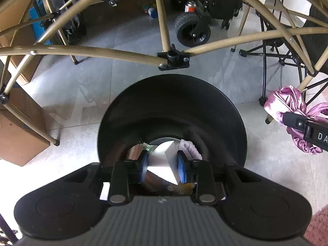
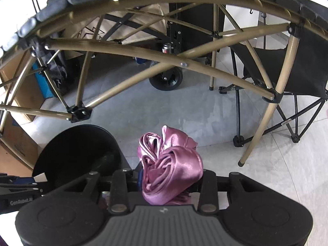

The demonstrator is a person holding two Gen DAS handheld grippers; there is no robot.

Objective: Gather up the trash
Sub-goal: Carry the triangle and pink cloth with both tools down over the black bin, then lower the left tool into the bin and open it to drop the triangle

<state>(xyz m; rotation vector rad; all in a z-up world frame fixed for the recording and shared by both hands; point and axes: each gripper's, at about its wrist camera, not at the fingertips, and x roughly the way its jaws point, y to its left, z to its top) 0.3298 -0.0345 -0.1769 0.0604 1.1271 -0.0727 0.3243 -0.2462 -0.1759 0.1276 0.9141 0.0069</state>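
Tiled floor (image 1: 86, 94); left gripper (image 1: 163, 169) angled down over black bin (image 1: 172, 106), clamping white box (image 1: 164, 160); right gripper (image 2: 170, 176) clamping pink cloth (image 2: 172, 164).

Shiny silver wrapper (image 1: 162, 164) above black bin (image 1: 172, 110); crumpled pink satin (image 2: 170, 164)

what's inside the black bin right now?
Looking into the black bin: a pale fuzzy piece and something brownish at the bottom. The silver wrapper in the left gripper covers the rest.
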